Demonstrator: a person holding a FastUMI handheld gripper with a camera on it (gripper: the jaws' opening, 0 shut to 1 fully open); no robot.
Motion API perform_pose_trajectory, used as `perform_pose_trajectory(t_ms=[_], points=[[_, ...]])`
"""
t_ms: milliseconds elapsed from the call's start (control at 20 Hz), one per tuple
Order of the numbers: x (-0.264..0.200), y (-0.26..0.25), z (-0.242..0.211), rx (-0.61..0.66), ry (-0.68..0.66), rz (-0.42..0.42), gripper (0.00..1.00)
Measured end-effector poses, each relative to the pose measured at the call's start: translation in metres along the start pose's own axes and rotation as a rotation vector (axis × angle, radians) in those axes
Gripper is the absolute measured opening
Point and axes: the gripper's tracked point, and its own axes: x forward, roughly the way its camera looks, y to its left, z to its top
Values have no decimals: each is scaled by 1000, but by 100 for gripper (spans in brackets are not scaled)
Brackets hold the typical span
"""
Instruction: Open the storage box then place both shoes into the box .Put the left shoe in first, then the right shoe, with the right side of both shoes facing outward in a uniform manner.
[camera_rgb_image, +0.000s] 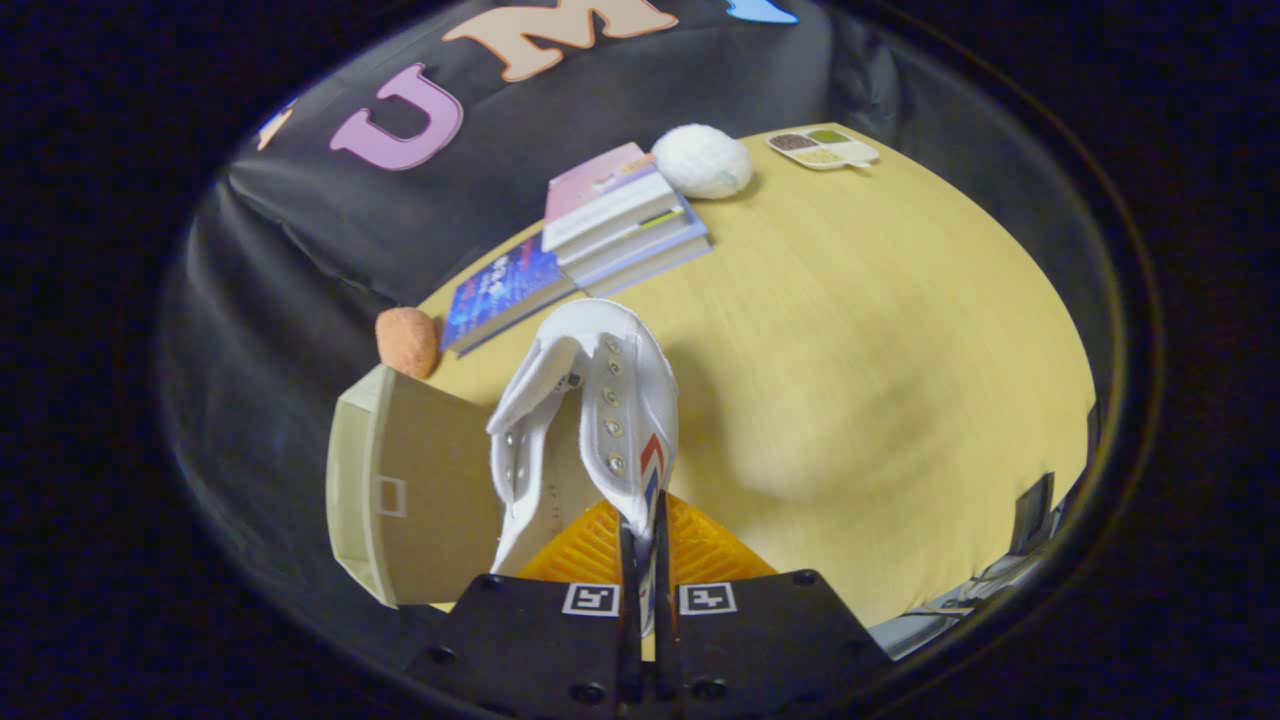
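Tongs (645, 545): closing on the white shoe's side wall, both fingers (628, 560) pressing the fabric between them, with only a thin gap left.
Shoe (600, 400): a white lace-up canvas shoe with metal eyelets and a red and blue stripe near the pinch point; it is hanging lifted just ahead of the fingers, toe pointing away toward the books, opening facing left.
Storage box (440, 480): a beige cardboard box sitting just left of the shoe and partly behind it, its lid (355, 480) standing open along the left side; the inside is showing as plain brown card.
Orange piece (600, 550): a ribbed orange surface is lying directly under the shoe, right at the fingertips; what it belongs to I cannot tell.
Bench (880, 380): a pale wooden top carrying everything, blurring slightly on the right.
Books (620, 225): a small stack lying beyond the shoe, a blue-covered book (500, 290) resting beside it on the left.
Orange ball (407, 341): sitting at the bench edge, just left of the blue book.
White fluffy ball (703, 161): touching the far end of the stack.
Sectioned tray (822, 148): resting at the far edge, well apart from the shoe.
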Motion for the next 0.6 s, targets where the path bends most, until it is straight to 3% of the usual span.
perform_pose_trajectory(t_ms=[200,400,600], points=[[-21,87,18,-64,-53,102,7],[-29,165,6,-92,-44,193,8],[-14,209,-23,-100,-19,202,7]])
